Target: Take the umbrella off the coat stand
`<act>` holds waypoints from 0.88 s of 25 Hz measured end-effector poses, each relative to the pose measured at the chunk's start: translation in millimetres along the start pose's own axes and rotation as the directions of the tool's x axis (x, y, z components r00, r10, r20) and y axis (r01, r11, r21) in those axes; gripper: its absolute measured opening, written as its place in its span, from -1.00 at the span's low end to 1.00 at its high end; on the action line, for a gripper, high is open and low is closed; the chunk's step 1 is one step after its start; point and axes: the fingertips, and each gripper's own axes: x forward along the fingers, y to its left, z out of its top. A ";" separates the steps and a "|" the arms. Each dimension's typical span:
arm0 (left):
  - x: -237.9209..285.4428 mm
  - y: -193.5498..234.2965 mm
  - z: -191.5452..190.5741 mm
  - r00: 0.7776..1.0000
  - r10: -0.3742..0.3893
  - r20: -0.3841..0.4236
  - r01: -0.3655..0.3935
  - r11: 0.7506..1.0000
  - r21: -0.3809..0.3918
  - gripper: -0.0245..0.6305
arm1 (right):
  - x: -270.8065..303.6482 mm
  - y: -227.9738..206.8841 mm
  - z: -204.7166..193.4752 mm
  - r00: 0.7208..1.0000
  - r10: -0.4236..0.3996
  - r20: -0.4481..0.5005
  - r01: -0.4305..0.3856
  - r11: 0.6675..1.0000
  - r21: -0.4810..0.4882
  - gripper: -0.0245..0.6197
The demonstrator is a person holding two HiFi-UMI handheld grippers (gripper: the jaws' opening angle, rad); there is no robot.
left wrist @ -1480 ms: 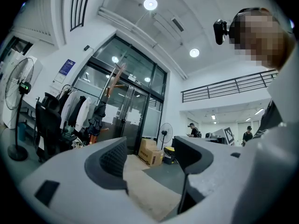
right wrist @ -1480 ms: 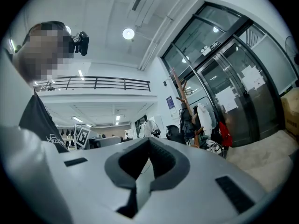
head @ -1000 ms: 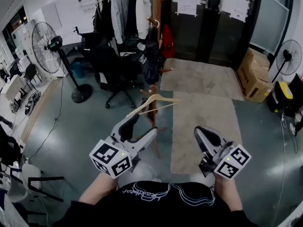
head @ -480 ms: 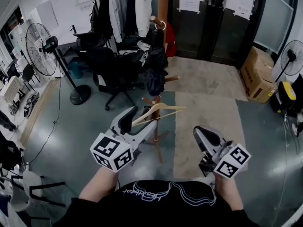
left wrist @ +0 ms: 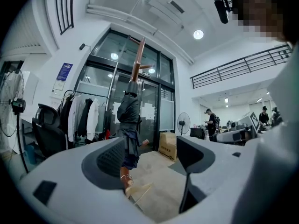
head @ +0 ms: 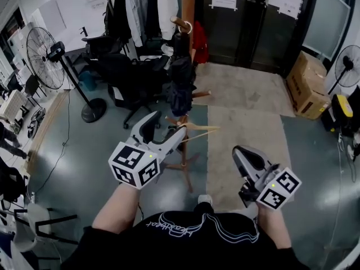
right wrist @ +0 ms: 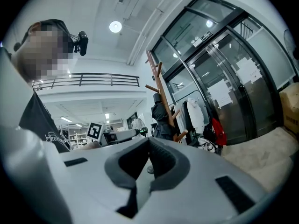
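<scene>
risk: left gripper, jaws just been opening wide with nothing between them, could snag the wooden hanger at its 3 o'clock and rock the coat stand. umbrella hangs there at 12 o'clock, unreached. right gripper clenched, empty.

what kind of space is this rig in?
Likely an office or lab entrance area: dark glass entrance doors, a wooden coat stand with a folded umbrella hanging on it, plus office chairs and a pedestal fan.
</scene>
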 end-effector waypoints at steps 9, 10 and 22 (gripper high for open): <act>49.1 27.8 15.6 0.997 0.082 0.007 -0.083 0.995 0.048 0.15 | 23.7 -44.1 27.5 0.997 0.071 0.011 -0.071 0.997 -0.028 -0.91; 55.0 32.7 17.7 0.995 0.096 0.006 -0.096 0.994 0.054 0.15 | 27.1 -49.4 31.3 0.997 0.079 0.011 -0.079 0.996 -0.030 -0.91; 114.5 69.4 18.9 0.984 0.177 -0.026 -0.172 0.976 0.132 0.15 | 53.5 -106.3 46.9 0.991 0.131 0.005 -0.130 0.991 -0.043 -0.91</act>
